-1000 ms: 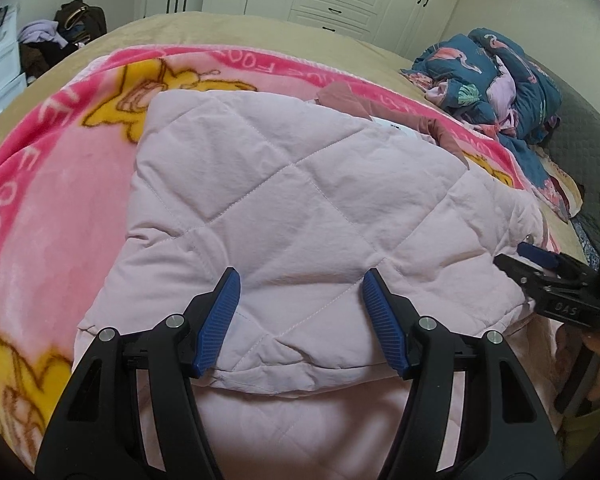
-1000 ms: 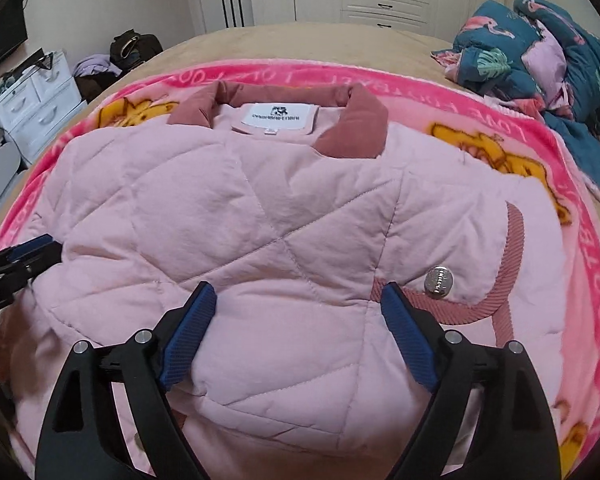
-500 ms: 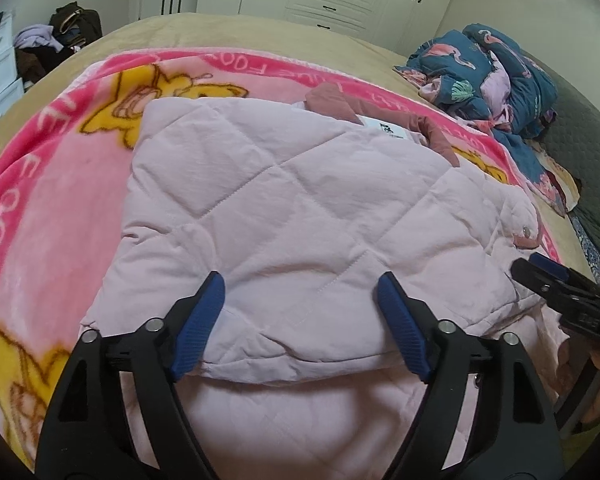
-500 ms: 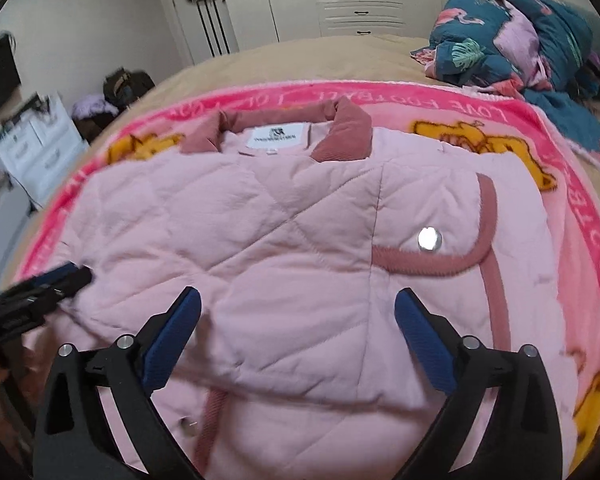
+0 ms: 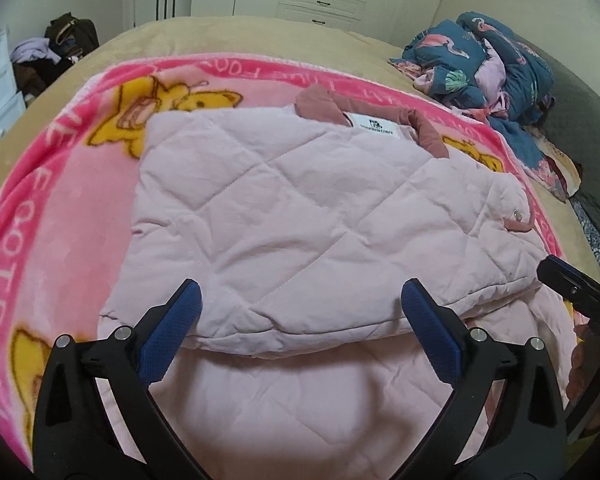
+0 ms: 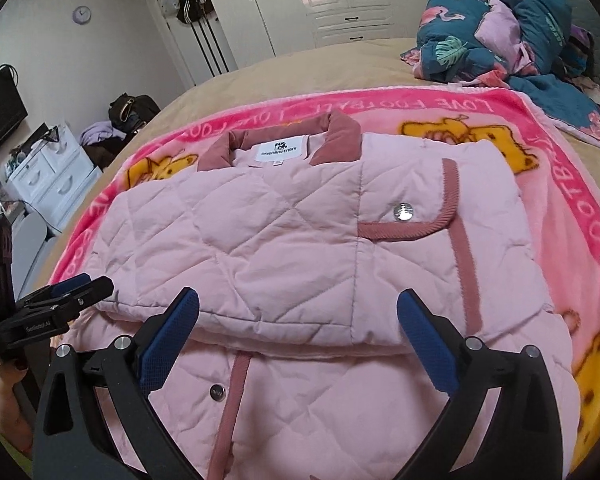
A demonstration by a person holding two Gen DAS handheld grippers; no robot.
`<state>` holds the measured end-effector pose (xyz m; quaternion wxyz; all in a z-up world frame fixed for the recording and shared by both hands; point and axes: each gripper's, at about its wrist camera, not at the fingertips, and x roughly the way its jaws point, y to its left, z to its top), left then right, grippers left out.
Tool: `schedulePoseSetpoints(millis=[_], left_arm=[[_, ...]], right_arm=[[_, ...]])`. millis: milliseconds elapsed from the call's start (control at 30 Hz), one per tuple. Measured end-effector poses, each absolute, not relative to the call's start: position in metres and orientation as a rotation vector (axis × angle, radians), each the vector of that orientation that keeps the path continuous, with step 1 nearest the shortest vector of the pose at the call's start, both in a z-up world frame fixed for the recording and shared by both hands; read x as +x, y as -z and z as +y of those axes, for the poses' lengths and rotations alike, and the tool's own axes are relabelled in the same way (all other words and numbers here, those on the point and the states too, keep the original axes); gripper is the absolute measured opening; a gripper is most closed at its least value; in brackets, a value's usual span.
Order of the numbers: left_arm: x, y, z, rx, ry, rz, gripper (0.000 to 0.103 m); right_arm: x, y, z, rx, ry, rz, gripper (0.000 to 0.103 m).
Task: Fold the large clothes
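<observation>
A pink quilted jacket (image 5: 300, 216) (image 6: 300, 240) with a dusty-rose collar (image 6: 280, 136) and snap buttons lies on a pink cartoon blanket (image 5: 56, 216) (image 6: 572, 168) on the bed. Its sides are folded in over the body, and a folded edge lies across it near me. My left gripper (image 5: 300, 328) is open and empty, just above the near folded edge. My right gripper (image 6: 298, 332) is open and empty, above the same edge to the right. Each gripper shows at the edge of the other's view: the right one (image 5: 580, 292), the left one (image 6: 56, 304).
A heap of dark blue flamingo-print bedding (image 5: 492, 56) (image 6: 512, 28) lies at the back right of the bed. White wardrobes (image 6: 340, 0) stand behind. A white drawer unit (image 6: 48, 172) and bags (image 5: 68, 36) stand on the left beside the bed.
Both grippers have pulled back and risen from the jacket and opened wider. The folded edge they were over now lies flat, and more of the jacket's lower part shows.
</observation>
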<state>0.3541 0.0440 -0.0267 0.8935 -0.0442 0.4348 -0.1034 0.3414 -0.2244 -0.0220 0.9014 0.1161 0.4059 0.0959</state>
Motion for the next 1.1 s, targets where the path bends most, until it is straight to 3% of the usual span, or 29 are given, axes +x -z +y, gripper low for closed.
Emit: schedulePoseSetpoints(millis=[1100], left_arm=[[0.29,-0.072,0.083,-0.104,0.133,0.697,0.094]], right_arm=[[0.272,-0.049,-0.239,0.224,-0.203,0.686,0.099]])
